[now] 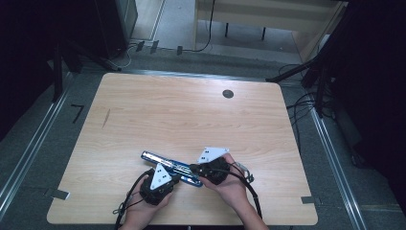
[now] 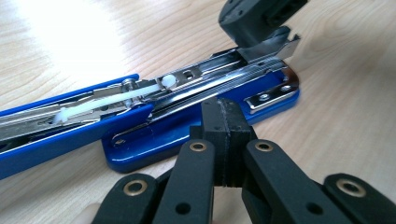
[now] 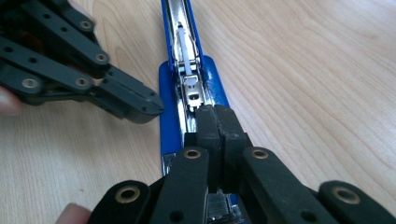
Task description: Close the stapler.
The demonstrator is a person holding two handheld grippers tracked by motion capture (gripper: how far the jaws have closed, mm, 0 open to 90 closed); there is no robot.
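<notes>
1. On the left, the left gripper had its jaws pressed together on nothing, tips against the side of the blue stapler, which lay opened out flat near the front edge of the table.
2. To the right, the right gripper was likewise closed and empty, tips over the stapler's metal channel.
3. To my eye, the left one should pin the base firmly while the right pushes straight along the channel.
</notes>
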